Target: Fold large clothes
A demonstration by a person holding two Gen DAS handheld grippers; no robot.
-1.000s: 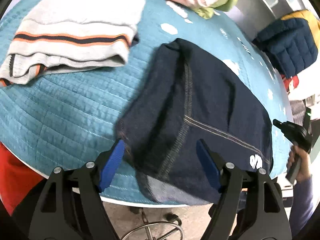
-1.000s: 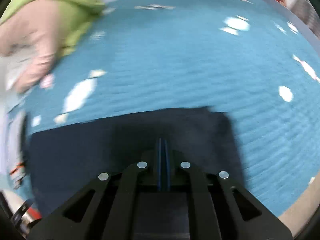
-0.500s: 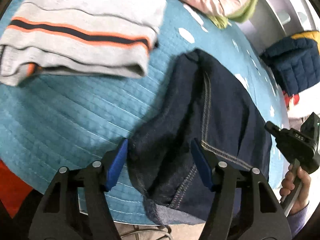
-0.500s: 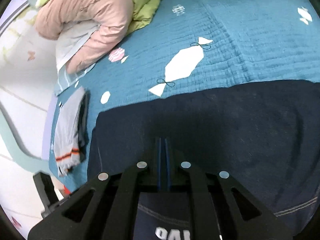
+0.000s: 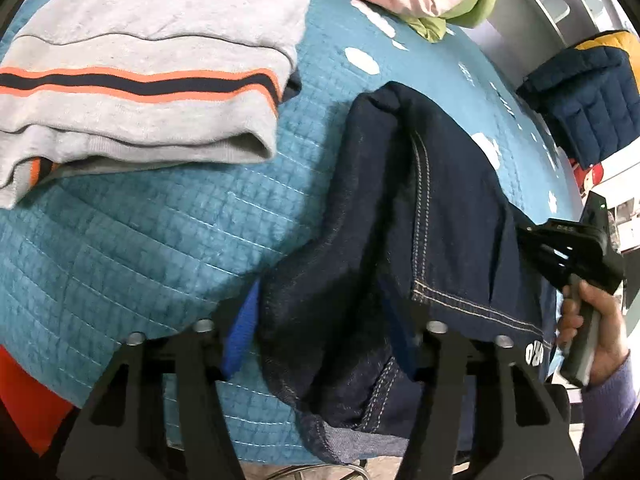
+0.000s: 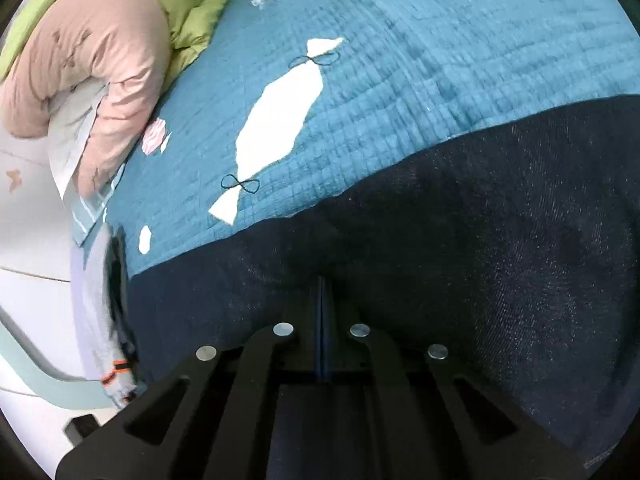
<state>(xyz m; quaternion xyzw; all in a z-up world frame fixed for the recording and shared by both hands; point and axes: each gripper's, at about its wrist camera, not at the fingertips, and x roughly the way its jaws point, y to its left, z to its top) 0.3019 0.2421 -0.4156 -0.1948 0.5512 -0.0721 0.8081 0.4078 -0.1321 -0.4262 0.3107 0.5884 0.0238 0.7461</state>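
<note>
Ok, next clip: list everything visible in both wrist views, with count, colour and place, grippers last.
jeans: one, dark navy denim, on the quilt near its front edge.
sweater: one, grey with orange and navy stripes, folded, left of the jeans.
quilt: one, teal with white patches, under the clothes.
puffy bedding: one bundle, pink and green, at the quilt's far end.
quilted jacket: one, navy and yellow, beyond the quilt's right edge.
left gripper: black, blue pads, open around a jeans fold.
right gripper: black, shut on the jeans.
right hand: holds the right gripper's handle.
</note>
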